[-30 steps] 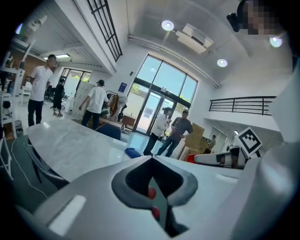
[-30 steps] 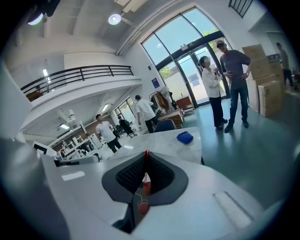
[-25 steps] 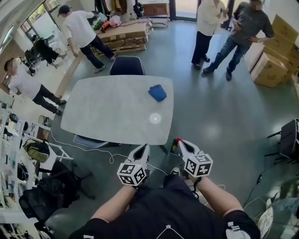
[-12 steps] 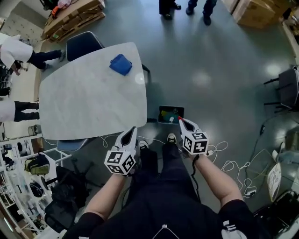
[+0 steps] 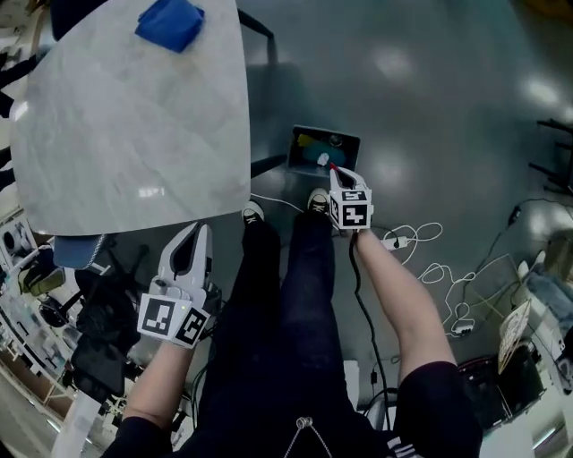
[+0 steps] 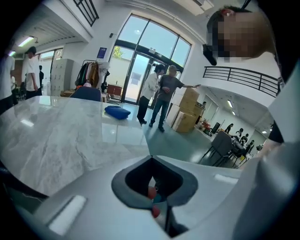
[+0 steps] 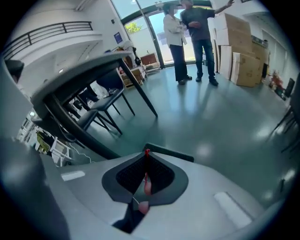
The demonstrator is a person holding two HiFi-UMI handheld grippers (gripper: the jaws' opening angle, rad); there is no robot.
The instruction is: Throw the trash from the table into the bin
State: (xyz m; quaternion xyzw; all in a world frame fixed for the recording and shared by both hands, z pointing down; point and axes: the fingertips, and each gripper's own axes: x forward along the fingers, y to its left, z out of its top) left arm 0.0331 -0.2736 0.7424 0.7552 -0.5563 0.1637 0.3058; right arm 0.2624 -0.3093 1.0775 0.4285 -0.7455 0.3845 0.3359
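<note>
A dark bin (image 5: 345, 141) with coloured trash in it stands on the floor by the table's corner. My right gripper (image 5: 335, 172) hovers at the bin's near rim, shut on a thin red scrap (image 7: 146, 153) that pokes out of its tips. The bin's dark edge (image 7: 169, 153) lies just beyond those tips in the right gripper view. My left gripper (image 5: 198, 234) is shut with nothing in it, low beside the marble table (image 5: 125, 134). A blue bundle (image 5: 170, 22) lies on the table's far part, and the blue bundle (image 6: 117, 112) also shows in the left gripper view.
White cables (image 5: 430, 259) trail over the floor right of my legs. Table legs (image 7: 140, 93) and a chair (image 7: 101, 112) stand left of the bin. Two people (image 6: 161, 101) stand by cardboard boxes (image 7: 239, 51) near the glass doors. Bags (image 5: 98, 340) crowd the left.
The head view has tipped down from the table to the floor. My right gripper has come over the bin's near rim with the red scrap. My left gripper has dropped to the left.
</note>
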